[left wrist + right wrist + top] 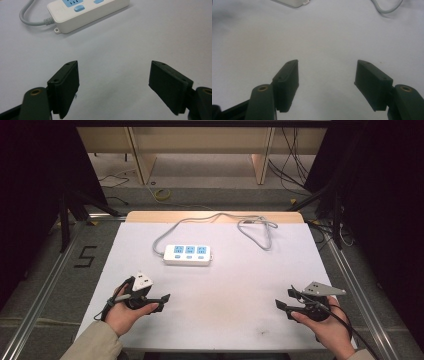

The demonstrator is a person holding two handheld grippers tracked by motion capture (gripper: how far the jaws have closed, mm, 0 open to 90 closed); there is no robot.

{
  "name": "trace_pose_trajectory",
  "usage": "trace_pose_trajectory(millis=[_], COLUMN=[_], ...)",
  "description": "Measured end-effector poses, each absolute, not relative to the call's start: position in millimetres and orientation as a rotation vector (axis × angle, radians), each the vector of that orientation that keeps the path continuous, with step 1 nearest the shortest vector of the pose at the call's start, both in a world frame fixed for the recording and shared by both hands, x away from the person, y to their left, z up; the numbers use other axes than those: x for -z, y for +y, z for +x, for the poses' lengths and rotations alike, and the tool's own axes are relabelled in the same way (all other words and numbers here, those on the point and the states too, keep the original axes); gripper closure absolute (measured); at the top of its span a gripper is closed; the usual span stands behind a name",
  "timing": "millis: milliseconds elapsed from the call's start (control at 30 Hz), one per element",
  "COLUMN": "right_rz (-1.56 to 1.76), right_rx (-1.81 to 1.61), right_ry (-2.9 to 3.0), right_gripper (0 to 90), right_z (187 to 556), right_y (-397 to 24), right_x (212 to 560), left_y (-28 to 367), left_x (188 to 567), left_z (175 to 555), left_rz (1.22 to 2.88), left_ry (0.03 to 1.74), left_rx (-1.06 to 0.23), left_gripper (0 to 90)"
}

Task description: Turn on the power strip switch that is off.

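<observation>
The white power strip point(187, 255) lies mid-surface, its long axis running left to right, its grey cord point(260, 232) looping off toward the far right. It sits ahead of both my grippers, nearer my left gripper point(164, 301). My right gripper point(281, 300) is farther off. Both sets of jaws stand wide open, holding nothing.
</observation>
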State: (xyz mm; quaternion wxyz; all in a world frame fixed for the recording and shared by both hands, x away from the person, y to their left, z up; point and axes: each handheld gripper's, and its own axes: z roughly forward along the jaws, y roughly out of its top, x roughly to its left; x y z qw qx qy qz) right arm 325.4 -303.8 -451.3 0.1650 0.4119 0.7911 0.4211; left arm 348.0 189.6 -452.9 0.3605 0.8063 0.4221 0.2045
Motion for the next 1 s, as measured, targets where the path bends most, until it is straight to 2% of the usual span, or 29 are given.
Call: trace_pose_trajectory(millis=[100,133,233,267,367,1000], right_rz=[1.173,1.171,1.17,1.169,1.167,1.173], right_rx=[-1.2,-1.202,-1.202,-1.201,-1.202,-1.198], right_ry=[2.253,2.252,2.253,2.254,2.255,2.254], right_gripper=[35.8,35.8,35.8,35.8,35.8,35.8], right_z=[325,325,325,325,325,326], right_y=[-304,-303,-302,-302,-302,-301], right_x=[451,451,451,451,451,451], left_y=[191,192,197,198,200,190], left_x=[452,451,448,448,446,441], left_z=[348,348,347,347,349,384], left_rz=[2.075,2.076,2.065,2.056,2.035,2.023], left_ry=[1.098,1.106,1.119,1.119,1.131,1.18], left_rx=[-0.532,-0.529,-0.482,-0.481,-0.496,-0.552], left_gripper=[30.7,36.8,62.6,76.6,89.4,89.7])
